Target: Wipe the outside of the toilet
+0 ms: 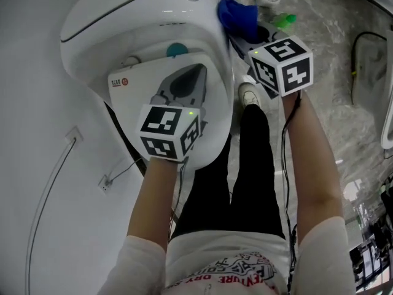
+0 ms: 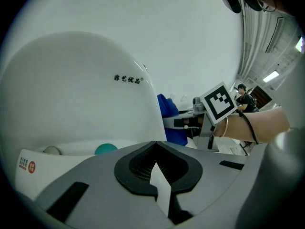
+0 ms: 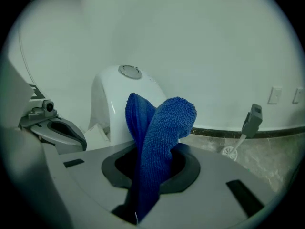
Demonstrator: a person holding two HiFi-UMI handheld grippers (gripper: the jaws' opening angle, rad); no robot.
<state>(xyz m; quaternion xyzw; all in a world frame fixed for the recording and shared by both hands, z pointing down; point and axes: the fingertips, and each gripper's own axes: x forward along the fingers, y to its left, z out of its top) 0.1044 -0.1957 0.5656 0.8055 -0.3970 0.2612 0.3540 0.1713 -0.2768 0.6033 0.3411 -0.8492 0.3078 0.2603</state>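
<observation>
Toilet (image 1: 123, 17), white and glossy, fills the space ahead of both tools as a person stands over it with 2 handheld grippers. The right gripper (image 3: 151, 175) is clamped on a blue cloth (image 3: 162, 128), which stands up out of its jaws in a folded, doubled wad. Ahead and to the left of that cloth rises the rounded tank, its flush button (image 3: 129, 71) on top. From the head view the cloth (image 1: 236, 14) sits at the toilet's right flank, just beside the porcelain; whether it is touching cannot be told.

The left gripper (image 2: 157, 175) hangs over the front of the toilet, above a flat white panel with a red sticker (image 1: 123, 82). Its jaws are drawn together, with only a thin white sliver showing in the seam between them. Whether that sliver is something pinched or the surface beyond cannot be told.

The step in hand appears to be the start of a pass along the outer right side, cloth held ready at the wall. The next move likely calls for pressing the wad flat onto the curved shell and sweeping it along the flank. The grip needs to hold firm so the fabric does not slip out. The left gripper needs only to stay clear of the sweep.
</observation>
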